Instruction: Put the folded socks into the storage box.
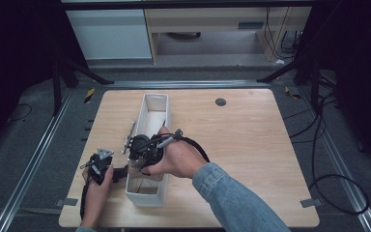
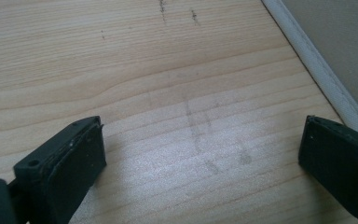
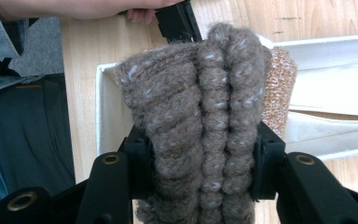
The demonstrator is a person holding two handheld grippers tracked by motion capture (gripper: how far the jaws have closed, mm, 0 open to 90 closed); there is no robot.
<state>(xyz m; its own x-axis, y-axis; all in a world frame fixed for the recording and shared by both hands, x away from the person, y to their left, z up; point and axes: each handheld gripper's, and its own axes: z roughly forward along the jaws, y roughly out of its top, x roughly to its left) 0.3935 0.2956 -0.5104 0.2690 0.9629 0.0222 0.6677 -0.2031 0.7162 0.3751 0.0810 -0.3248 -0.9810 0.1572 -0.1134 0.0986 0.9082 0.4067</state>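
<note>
Clamped in right gripper (image 3: 200, 186) jaws above long white fabric bin (image 1: 166, 104), folded brown-grey knitted woollen cloth (image 3: 200, 116) could snag its rim; left gripper (image 2: 200, 154) jaws released.

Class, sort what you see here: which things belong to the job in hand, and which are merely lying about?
In the job:
right gripper, shut on the brown knitted piece
white bin, over which it is held
left gripper, open beside the bin

Lying about:
table
grey disc on the tabletop
loose cables on the floor
</note>
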